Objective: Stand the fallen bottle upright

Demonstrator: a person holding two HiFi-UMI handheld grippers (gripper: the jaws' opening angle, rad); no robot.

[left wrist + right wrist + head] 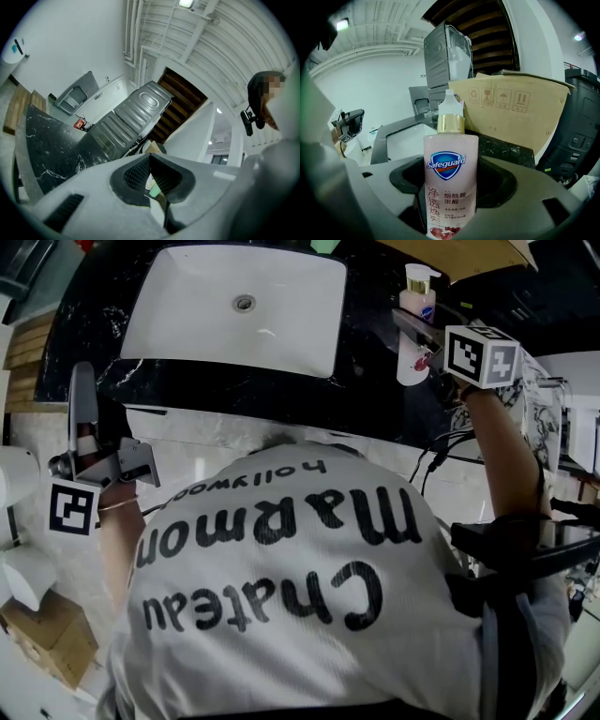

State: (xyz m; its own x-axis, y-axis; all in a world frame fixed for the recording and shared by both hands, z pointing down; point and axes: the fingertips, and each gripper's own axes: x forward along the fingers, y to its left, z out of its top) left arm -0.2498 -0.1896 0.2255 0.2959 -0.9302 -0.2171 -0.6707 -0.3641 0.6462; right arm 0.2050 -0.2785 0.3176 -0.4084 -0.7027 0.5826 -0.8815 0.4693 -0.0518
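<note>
Black marbled counter (pixel 94 334) with a white rectangular sink (pixel 206 324) fills the top of the head view, beyond the person's white printed T-shirt (pixel 281 568). At upper right the right gripper (pixel 417 332) is clenched across the middle of the pale pink plastic soap bottle (pixel 412 362), cap end pointing away. This steep angle does not show whether its base touches the counter. The left gripper (pixel 83 390) hangs low at the left, well apart from the bottle.

In the left gripper view the left gripper (pixel 151 180) is drawn together with only a sliver between the pads and nothing held. It points up at the ceiling, past the counter's edge (pixel 51 140).

Only the right gripper view shows the grasp itself. The right gripper (pixel 450 197) clamps the bottle (pixel 450 164) low on its body. The gold collar and white cap stand straight up, in line with a brown cardboard box (pixel 511 112) behind, and the sink (pixel 405 140) lies to the left.

The bottle looks roughly upright, so setting it down likely remains. Keep it vertical, lower it until the base sits flat on the counter clear of the sink rim, then release gently so the tall, narrow body does not tip.
</note>
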